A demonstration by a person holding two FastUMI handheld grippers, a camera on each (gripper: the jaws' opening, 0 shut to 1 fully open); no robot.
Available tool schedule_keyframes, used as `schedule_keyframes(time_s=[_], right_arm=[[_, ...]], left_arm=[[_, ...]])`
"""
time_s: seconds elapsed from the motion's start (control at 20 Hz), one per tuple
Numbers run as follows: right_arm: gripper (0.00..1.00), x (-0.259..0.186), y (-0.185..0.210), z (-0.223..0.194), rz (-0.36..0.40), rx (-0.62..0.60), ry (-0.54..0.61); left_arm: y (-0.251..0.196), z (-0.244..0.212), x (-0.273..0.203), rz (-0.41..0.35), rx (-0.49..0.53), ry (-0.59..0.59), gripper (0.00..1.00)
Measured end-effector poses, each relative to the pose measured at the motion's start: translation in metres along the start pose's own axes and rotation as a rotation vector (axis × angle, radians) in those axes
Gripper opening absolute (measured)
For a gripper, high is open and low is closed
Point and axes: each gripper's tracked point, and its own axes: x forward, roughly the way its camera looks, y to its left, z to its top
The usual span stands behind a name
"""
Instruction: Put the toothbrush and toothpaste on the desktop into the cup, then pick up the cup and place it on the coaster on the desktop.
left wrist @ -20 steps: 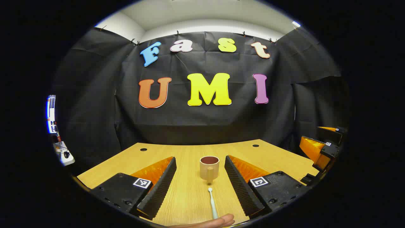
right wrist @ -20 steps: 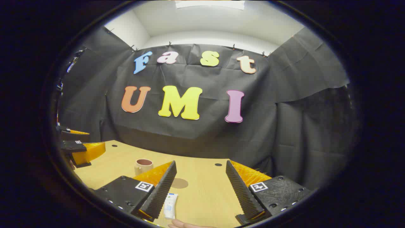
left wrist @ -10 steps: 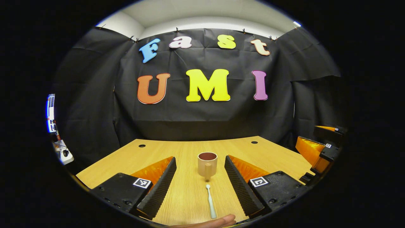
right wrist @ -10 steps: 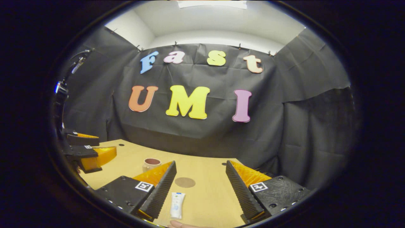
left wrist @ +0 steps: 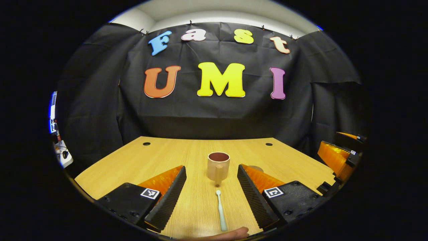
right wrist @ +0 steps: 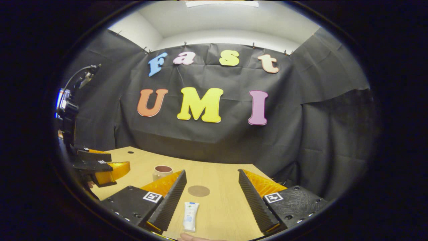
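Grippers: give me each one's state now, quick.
Left gripper: open, holding nothing; the toothbrush lies on the desk between its fingers.
Right gripper: open, holding nothing; the toothpaste lies between its fingers.

Light is coming from overhead: in the right gripper view a bright ceiling panel point(right wrist: 222, 3) is glowing at twelve o'clock and washing the white wall beneath it. The wooden desktop point(left wrist: 167, 157) is lying evenly lit in both views, with no glare on it. The cup point(left wrist: 218, 166) is casting only a small soft shadow at its base, toward six o'clock. The black cloth is staying dim, its creases barely showing. Fisheye bending is curving the desk edges, most strongly toward three and nine o'clock. The centre is looking sharp; detail is softening and darkening toward the rim.
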Motion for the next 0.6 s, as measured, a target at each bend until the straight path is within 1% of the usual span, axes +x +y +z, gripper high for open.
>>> schedule_keyframes(time_s=[0.05, 0.25, 0.35, 0.45, 0.55, 0.6], right_arm=[[0.95, 0.003, -0.001, -0.005, -0.002, 0.001, 0.007], [0.95, 0.016, -0.007, -0.035, -0.01, 0.008, 0.062], [0.95, 0.023, -0.007, -0.053, -0.009, 0.011, 0.1], [0.95, 0.03, -0.005, -0.067, 0.006, 0.022, 0.129], [0.95, 0.036, -0.004, -0.077, 0.004, 0.024, 0.153], [0.95, 0.038, -0.003, -0.082, 0.001, 0.019, 0.167]], left_arm=[[0.001, -0.012, 0.008, 0.006, 0.002, 0.043, 0.98], [-0.001, -0.071, 0.036, 0.019, -0.041, 0.242, 0.98], [-0.004, -0.098, 0.042, 0.022, -0.05, 0.342, 0.98], [-0.01, -0.117, 0.043, 0.009, -0.048, 0.41, 0.98], [-0.02, -0.132, 0.044, -0.028, -0.015, 0.46, 0.97], [-0.025, -0.139, 0.044, -0.046, -0.02, 0.484, 0.95]])
